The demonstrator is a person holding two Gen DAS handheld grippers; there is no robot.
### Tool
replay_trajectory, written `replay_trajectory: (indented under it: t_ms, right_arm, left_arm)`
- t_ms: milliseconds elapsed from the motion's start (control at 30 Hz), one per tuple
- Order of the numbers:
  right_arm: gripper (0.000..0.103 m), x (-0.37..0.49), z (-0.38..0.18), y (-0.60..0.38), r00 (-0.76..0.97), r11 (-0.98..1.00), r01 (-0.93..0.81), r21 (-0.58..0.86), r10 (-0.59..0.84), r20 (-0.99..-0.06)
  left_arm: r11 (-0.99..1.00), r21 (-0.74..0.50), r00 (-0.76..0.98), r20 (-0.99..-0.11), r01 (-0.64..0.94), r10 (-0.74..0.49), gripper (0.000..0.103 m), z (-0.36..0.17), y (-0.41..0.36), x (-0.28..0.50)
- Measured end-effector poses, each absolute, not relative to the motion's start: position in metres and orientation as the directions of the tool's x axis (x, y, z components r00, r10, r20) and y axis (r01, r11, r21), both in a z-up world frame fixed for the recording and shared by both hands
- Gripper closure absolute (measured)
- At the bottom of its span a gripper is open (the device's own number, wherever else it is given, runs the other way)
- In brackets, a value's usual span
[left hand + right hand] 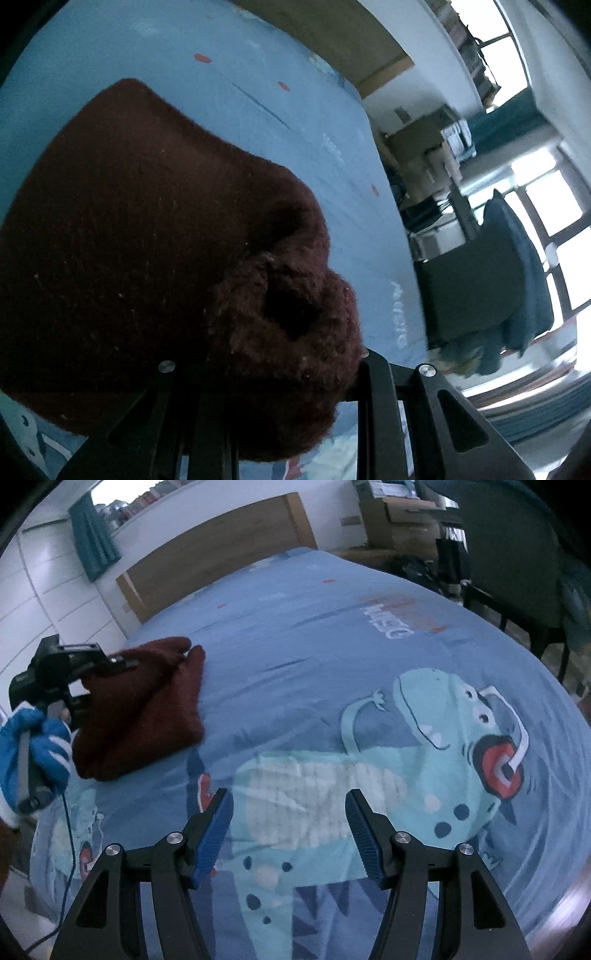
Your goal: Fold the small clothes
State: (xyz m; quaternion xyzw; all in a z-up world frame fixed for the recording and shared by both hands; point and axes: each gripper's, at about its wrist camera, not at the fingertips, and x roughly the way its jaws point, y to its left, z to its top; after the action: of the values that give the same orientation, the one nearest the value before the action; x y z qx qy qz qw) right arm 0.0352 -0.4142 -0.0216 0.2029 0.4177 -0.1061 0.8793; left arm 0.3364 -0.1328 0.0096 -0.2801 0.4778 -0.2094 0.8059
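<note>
A dark maroon knitted garment point(144, 705) lies partly folded on the blue dinosaur-print bed cover point(332, 635), at the left of the right wrist view. My left gripper point(110, 664) is shut on its near edge and holds it lifted. In the left wrist view the maroon garment point(129, 240) fills the frame and bunches over the fingers point(373, 387), hiding their tips. My right gripper point(288, 834) is open and empty, hovering over the dinosaur print, well right of the garment.
A wooden headboard point(221, 542) stands at the far end of the bed. A dark chair point(517, 554) and cardboard boxes point(399, 513) stand off the bed's right side. A white wall point(48, 590) runs along the left.
</note>
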Motion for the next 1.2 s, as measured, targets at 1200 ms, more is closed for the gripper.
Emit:
replay_trajectory:
  t_ms: [1200]
  right_arm:
    - [0.038, 0.080, 0.010, -0.382, 0.654, 0.943, 0.246, 0.226, 0.010, -0.757]
  left_arm:
    - [0.698, -0.610, 0.308, -0.628, 0.376, -0.715, 0.052, 0.045, -0.145, 0.297]
